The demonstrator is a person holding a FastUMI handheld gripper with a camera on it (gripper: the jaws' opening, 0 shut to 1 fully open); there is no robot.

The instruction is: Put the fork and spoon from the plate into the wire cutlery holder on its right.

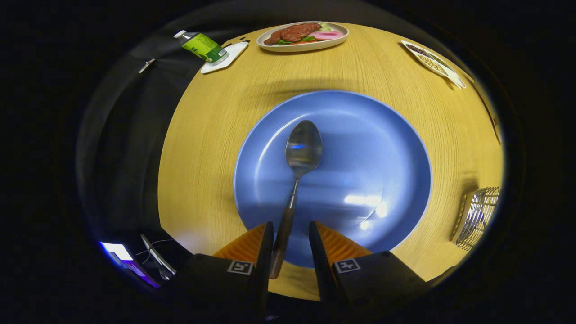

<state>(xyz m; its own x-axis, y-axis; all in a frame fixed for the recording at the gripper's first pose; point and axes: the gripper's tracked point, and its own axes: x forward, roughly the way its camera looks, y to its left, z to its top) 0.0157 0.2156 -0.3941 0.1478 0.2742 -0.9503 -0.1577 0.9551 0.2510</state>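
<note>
One spoon [302, 150] lies on the blue plate [382, 148], bowl pointing away from the gripper [290, 236] and dark handle running back toward it. The handle's lower part sits in the gap between the two fingers, close against the inner face of the left finger [265, 245]. A visible gap separates the handle from the right finger [317, 245]. The fingers stand narrowly apart and are not pressed together on the handle; only the left one appears to be at or near contact, and actual touch cannot be confirmed. The tip of the handle extends past the plate's near rim, over the table.

The plate rests on a round wooden table [211, 135], directly ahead of the fingers, whose tips overlap its near edge. Bright glare marks show on the plate's surface to the right of the spoon.

The wire cutlery holder [479, 216] stands on the table to the right of the plate, well apart from the fingers. Its contents cannot be made out.

Beyond the plate, at the table's far side, sits an oval dish with food [302, 36]. To its left a green-labelled bottle [202, 46] lies on a small white tray [229, 56]. A patterned flat item [432, 58] lies at the far right.
</note>
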